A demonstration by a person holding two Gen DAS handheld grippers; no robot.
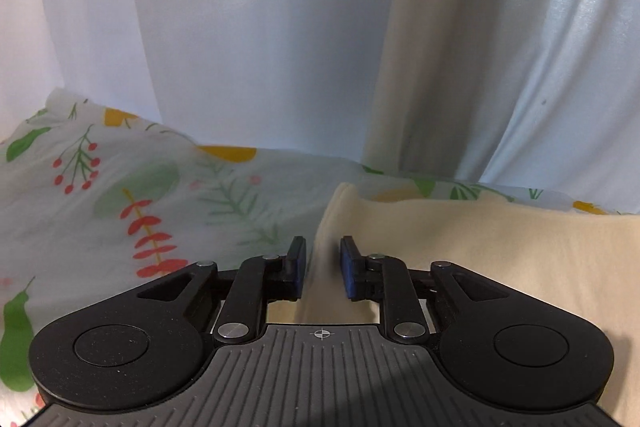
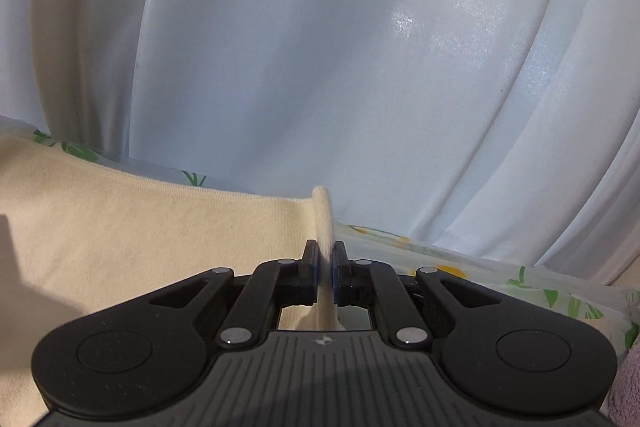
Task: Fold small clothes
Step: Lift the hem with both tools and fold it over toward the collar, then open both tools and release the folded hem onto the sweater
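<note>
- We see a cream garment [image 1: 480,259] spread over a floral sheet [image 1: 120,195], with pale curtains [image 1: 260,47] hanging close behind; whether a table or a bed lies under the sheet we cannot tell.
- In our judgement the coming move turns on this: the garment stretches crosswise between our two hands, its long run going from the left tongs [image 1: 323,267] out toward the right side of that view, and from the right tongs [image 2: 328,267] out toward the left side of theirs. Each pair sits at one end of the same edge, so neither hand is nearer than the other.
- Our right tongs are pressed together on a raised ridge of the cream cloth, which stands up between the fingers and pokes out beyond their tips.
- Our left tongs stand spread, with a fold of the garment's left edge lying in the gap; the blue pads [image 1: 349,267] do not seem to touch it, though the cloth looks blurred there and we cannot be sure.
- Hidden from us: the near part of the garment under both tool bodies, so its full shape and kind stay unknown.
- A scrap of greyish-mauve cloth [image 2: 630,387] is cut off at the lower right of the right view; we cannot say what it is.
</note>
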